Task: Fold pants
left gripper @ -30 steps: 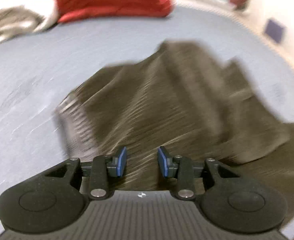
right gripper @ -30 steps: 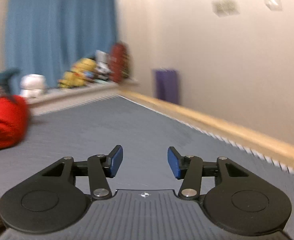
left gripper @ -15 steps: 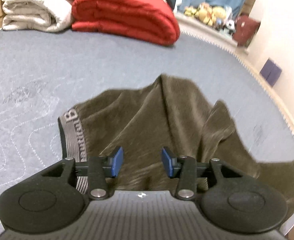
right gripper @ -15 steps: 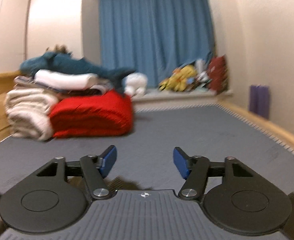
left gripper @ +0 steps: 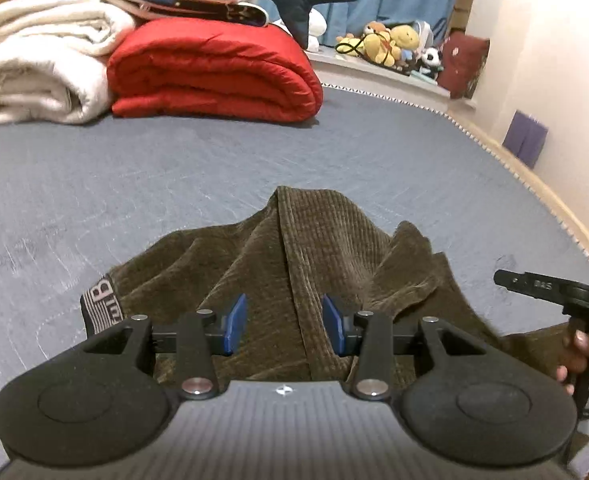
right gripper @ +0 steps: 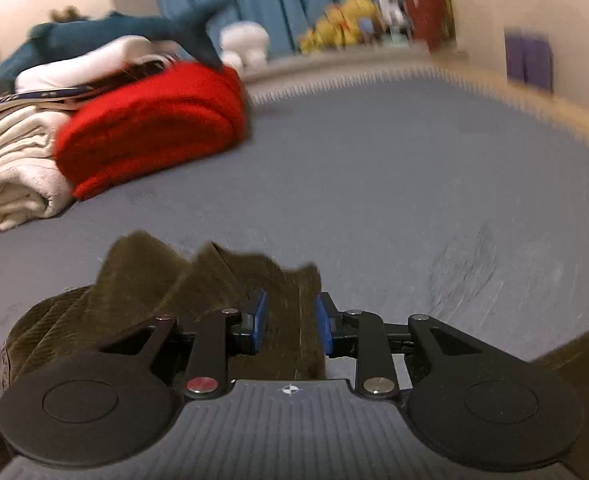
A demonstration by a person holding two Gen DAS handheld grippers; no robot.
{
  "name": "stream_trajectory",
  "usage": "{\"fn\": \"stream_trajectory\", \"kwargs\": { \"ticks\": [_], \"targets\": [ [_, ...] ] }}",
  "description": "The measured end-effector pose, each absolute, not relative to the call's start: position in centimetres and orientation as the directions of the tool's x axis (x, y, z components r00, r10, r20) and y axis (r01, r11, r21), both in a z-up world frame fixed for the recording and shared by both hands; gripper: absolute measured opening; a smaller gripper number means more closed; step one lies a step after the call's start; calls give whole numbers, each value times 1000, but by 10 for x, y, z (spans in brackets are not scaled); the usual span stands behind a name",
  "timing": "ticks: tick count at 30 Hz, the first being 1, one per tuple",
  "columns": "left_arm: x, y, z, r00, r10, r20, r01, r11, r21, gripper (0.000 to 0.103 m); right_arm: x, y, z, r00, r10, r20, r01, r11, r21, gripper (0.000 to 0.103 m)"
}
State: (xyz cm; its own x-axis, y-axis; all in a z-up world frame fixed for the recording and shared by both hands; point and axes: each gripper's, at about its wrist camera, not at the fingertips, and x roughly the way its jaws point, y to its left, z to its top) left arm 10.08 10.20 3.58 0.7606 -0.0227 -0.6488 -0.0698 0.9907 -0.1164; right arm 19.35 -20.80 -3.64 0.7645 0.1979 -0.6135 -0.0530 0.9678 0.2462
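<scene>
The pants [left gripper: 306, 272] lie crumpled on the near part of the bed [left gripper: 134, 184], olive-brown ribbed fabric raised into several folds. The waistband [left gripper: 100, 304] with pale lettering lies at the left edge of the heap.

Left gripper [left gripper: 282, 326]: hovers over the near side of the pants, pointing down and away. Jaws stand apart; a seam ridge runs up between the blue pads [left gripper: 234, 322], and neither pad presses on it. Nothing is gripped.

Right gripper [right gripper: 290, 322]: jaws are closing. A raised fold of the pants [right gripper: 214, 280] stands between the pads. The view is blurred; the fabric fills most of the gap, but a firm pinch is not visible. In the left view the right gripper [left gripper: 534, 286] shows at the right edge, held by a hand [left gripper: 586, 356], just beside the right edge of the pants.

Far left on the bed: a red quilt [left gripper: 214, 72] beside a white blanket [left gripper: 42, 68], well apart from the pants
</scene>
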Motion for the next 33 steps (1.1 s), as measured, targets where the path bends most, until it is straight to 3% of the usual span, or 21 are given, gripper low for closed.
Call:
{"fn": "stream_trajectory", "kwargs": {
  "ticks": [4, 8, 14, 22, 24, 25, 30, 33],
  "targets": [
    [113, 92, 25, 741, -58, -669, -43, 990, -133, 47, 208, -205, -58, 737, 170, -654, -46, 978, 202, 31],
    [124, 85, 12, 721, -52, -691, -24, 995, -101, 50, 222, -205, -69, 730, 158, -665, -61, 984, 166, 50],
    [138, 87, -2, 697, -24, -716, -49, 996, -81, 53, 250, -214, -85, 719, 145, -680, -38, 985, 169, 51],
    [145, 99, -4, 686, -12, -727, -83, 992, -95, 54, 279, -209, -109, 672, 230, -704, -123, 972, 201, 51],
    [147, 100, -5, 682, -11, -731, -86, 992, -95, 54, 282, -204, -108, 666, 268, -696, -175, 963, 204, 37],
    [148, 99, -6, 681, -12, -732, -85, 992, -95, 54, 284, -201, -108, 651, 304, -695, -209, 953, 222, 20],
    [155, 100, -9, 677, -5, -736, -95, 991, -94, 54, 284, -196, -98, 652, 332, -681, -279, 941, 192, 12],
    [158, 101, -10, 676, 2, -737, -107, 990, -96, 54, 278, -207, -72, 686, 391, -614, -296, 920, 255, 11]
  ]
}}
